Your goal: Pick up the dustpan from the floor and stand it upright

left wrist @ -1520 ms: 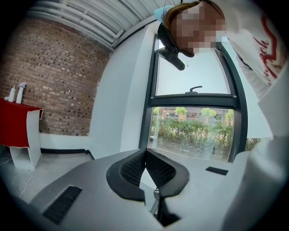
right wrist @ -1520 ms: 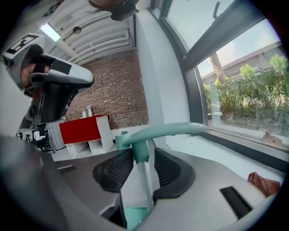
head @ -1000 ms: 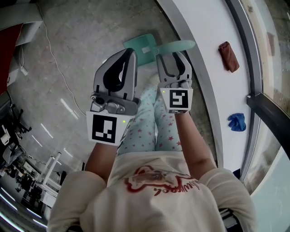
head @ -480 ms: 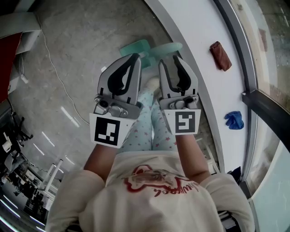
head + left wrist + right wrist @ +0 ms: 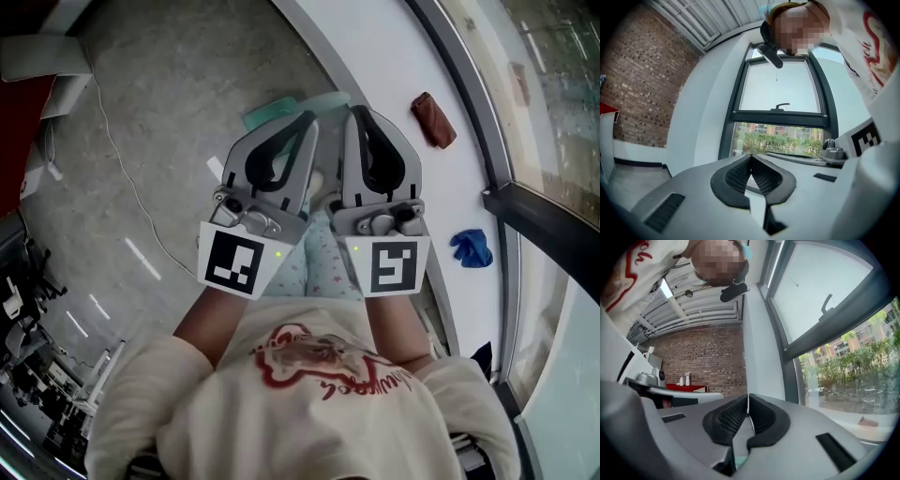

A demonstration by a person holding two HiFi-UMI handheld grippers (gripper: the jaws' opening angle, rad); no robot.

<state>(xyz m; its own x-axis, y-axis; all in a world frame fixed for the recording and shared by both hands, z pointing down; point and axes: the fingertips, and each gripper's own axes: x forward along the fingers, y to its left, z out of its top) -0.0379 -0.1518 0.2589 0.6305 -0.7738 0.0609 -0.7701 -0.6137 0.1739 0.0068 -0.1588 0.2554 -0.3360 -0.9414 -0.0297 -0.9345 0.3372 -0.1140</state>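
Grippers are held side by side, level, in front of the chest. Left gripper [image 5: 306, 122] is clenched, empty. Right gripper [image 5: 357, 114] is closing tip to tip, nothing between. Beyond them the teal dustpan [image 5: 267, 114] is on the floor, mostly hidden, near the white sill [image 5: 394, 66] at right.

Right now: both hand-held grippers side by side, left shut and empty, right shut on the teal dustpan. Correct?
One error: the right hand-held gripper is shut on nothing. The right gripper view shows its jaws together with nothing between them, and the head view shows the teal dustpan down on the floor, apart from both. The rest holds: left hand-held gripper shut and empty.
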